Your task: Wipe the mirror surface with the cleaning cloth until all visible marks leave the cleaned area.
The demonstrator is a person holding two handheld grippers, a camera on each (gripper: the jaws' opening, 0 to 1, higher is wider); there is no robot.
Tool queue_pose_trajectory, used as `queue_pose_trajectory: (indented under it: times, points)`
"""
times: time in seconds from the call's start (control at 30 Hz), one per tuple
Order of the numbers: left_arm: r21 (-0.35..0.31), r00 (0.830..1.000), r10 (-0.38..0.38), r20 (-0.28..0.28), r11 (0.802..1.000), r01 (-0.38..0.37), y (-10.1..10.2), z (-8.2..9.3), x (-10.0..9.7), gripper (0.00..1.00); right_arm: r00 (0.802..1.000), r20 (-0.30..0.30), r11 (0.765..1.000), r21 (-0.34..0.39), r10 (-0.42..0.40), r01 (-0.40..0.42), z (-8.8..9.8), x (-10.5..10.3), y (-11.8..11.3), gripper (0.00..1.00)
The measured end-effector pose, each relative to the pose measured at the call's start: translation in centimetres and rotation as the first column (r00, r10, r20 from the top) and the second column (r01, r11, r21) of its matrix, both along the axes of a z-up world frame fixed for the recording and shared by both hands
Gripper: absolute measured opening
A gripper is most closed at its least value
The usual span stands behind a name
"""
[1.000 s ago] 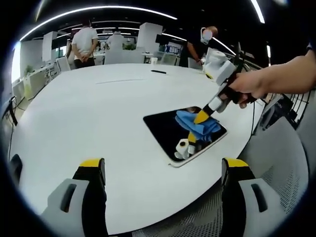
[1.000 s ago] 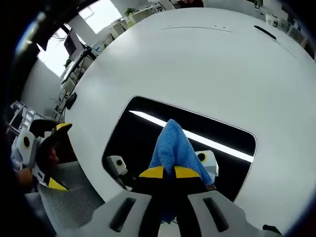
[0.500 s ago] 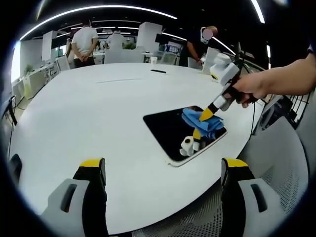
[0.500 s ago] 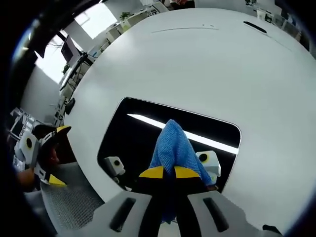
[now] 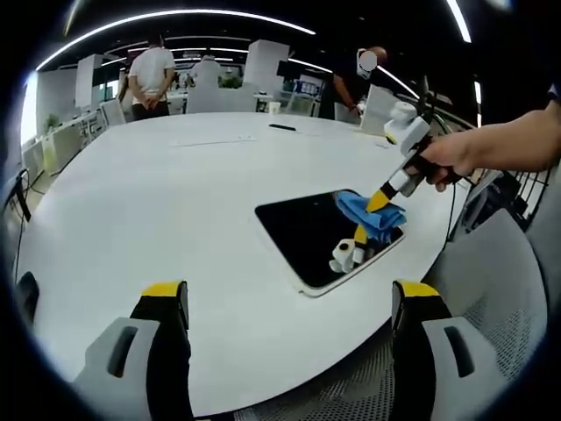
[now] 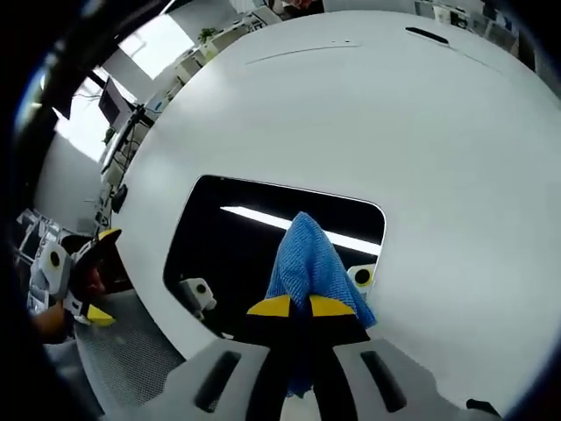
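Right gripper view: one mirror; one cloth

Hard to judge the mirror here: any marks on its dark glass are too faint to tell, and the blue cloth covers its near right corner. The right gripper hides the cloth's lower end between its jaws. In the left gripper view, cloth over mirror's far corner.
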State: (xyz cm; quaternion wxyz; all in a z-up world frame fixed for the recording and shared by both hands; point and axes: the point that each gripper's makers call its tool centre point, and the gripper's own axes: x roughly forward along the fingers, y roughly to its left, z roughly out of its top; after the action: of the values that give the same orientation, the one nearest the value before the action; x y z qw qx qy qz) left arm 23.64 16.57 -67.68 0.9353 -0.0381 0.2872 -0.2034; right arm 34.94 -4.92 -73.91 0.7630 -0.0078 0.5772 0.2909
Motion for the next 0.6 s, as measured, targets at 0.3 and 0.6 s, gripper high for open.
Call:
queue_pose_trajectory:
  times: [0.3, 0.6]
  points:
    - [0.007, 1.0, -0.002, -0.007, 1.0, 0.002, 0.1, -0.4, 0.0, 0.95, 0.999, -0.007, 0.999, 0.011, -0.044, 0.044, 0.1, 0.1, -1.0, 0.0]
    - [-0.001, 1.0, 0.014, 0.006, 1.0, -0.014, 0.4, -0.2, 0.3, 0.95, 0.999, -0.01, 0.999, -0.005, -0.053, 0.053, -0.1, 0.4, -1.2, 0.0]
